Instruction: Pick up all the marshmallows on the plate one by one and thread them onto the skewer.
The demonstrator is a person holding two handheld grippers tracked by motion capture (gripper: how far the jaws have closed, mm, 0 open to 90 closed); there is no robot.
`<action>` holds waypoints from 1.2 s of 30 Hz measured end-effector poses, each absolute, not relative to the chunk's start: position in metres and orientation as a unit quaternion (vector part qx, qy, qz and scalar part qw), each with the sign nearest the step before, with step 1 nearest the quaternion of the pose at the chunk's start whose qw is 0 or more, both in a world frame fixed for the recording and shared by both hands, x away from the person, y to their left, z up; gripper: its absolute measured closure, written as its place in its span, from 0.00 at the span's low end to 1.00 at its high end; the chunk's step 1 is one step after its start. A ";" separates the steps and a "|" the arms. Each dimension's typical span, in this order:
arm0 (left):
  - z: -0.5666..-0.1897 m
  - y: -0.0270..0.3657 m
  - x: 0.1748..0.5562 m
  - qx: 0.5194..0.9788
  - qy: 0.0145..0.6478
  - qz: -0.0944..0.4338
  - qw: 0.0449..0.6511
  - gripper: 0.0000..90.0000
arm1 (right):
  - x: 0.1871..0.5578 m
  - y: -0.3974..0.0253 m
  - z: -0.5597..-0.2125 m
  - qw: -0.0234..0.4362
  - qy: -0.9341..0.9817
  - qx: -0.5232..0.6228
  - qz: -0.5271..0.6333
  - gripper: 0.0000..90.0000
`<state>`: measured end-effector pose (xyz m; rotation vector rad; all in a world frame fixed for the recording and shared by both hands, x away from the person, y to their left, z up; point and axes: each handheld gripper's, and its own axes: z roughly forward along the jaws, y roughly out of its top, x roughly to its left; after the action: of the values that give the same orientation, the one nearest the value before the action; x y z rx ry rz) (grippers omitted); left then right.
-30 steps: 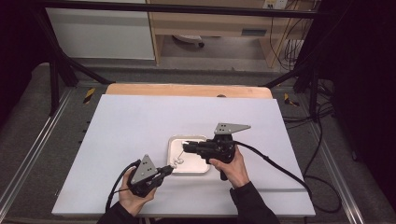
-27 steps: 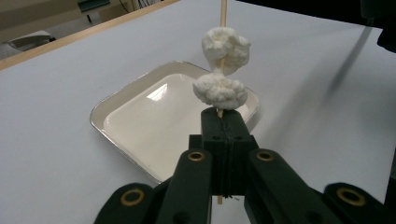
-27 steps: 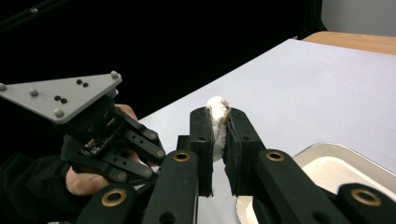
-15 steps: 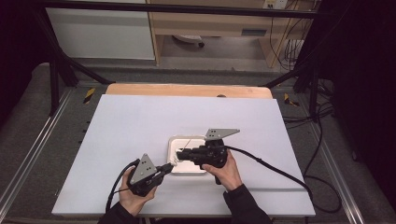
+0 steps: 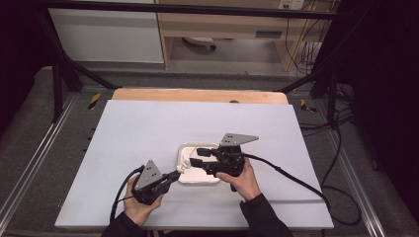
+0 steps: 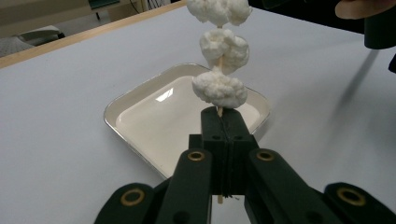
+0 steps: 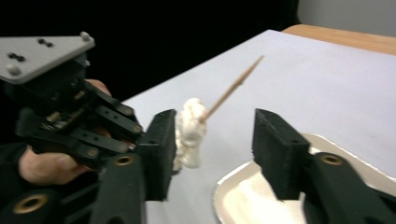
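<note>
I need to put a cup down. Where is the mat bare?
The mat is bare from the tray back to the wooden edge, and along both sides. It is crowded at the tray, where both grippers meet around the skewer.

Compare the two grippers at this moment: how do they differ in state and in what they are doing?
The left gripper is shut on the skewer, holding its white lumps over the tray. The right gripper is open and holds nothing; its jaws stand either side of the lumps, with the skewer's bare tip between them. Both are black, hand-held, and meet at the tray.
</note>
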<state>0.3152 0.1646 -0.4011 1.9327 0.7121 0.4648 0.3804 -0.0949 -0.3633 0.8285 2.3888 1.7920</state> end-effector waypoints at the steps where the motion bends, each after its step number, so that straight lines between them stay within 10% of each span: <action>1: -0.401 0.165 0.316 0.797 0.296 0.191 0.491 0.99 | 0.381 -0.096 -0.363 0.029 0.773 0.269 0.574 0.47; 18: -0.403 0.168 0.322 0.795 0.316 0.169 0.489 0.99 | 0.388 -0.139 -0.383 0.109 0.804 0.306 0.498 0.05; 36: -0.391 0.174 0.333 0.798 0.339 0.152 0.475 0.99 | 0.383 -0.207 -0.416 0.138 0.818 0.359 0.428 0.01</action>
<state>0.3329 0.1739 -0.3908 1.9513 0.8295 0.3721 0.3832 -0.2065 -0.4157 1.0398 2.3651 1.2391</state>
